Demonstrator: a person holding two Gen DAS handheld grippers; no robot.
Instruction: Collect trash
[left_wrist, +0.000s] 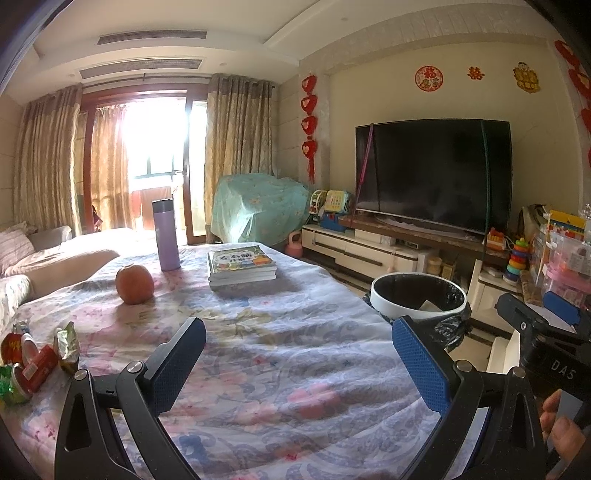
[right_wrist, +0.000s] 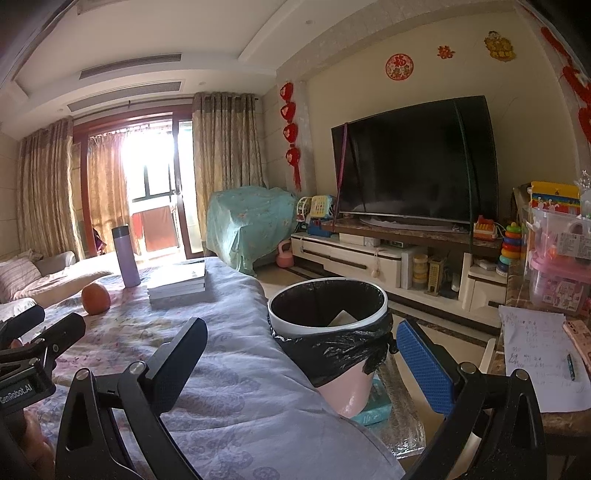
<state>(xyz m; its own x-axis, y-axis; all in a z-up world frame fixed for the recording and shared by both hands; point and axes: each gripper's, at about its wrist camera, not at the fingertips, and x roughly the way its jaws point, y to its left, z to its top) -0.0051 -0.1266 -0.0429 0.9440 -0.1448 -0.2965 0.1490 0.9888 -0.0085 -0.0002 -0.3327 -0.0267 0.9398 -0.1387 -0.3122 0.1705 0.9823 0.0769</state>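
Note:
A heap of crumpled snack wrappers (left_wrist: 37, 362), red, green and silver, lies at the near left edge of the floral-clothed table (left_wrist: 258, 350). My left gripper (left_wrist: 299, 354) hangs open over the cloth, empty, to the right of the wrappers. A pink bin with a white rim and black liner (right_wrist: 332, 332) stands beside the table's right edge, with a pale scrap inside; it also shows as the bin (left_wrist: 417, 295) in the left wrist view. My right gripper (right_wrist: 303, 354) is open and empty, its jaws framing the bin from the near side.
An orange fruit (left_wrist: 135, 284), a purple flask (left_wrist: 166, 236) and a stack of books (left_wrist: 242, 266) sit further back on the table. A side table with a sheet of paper (right_wrist: 543, 354) and storage boxes stands at right. TV (right_wrist: 413, 158) and cabinet behind; sofa (left_wrist: 22, 258) at left.

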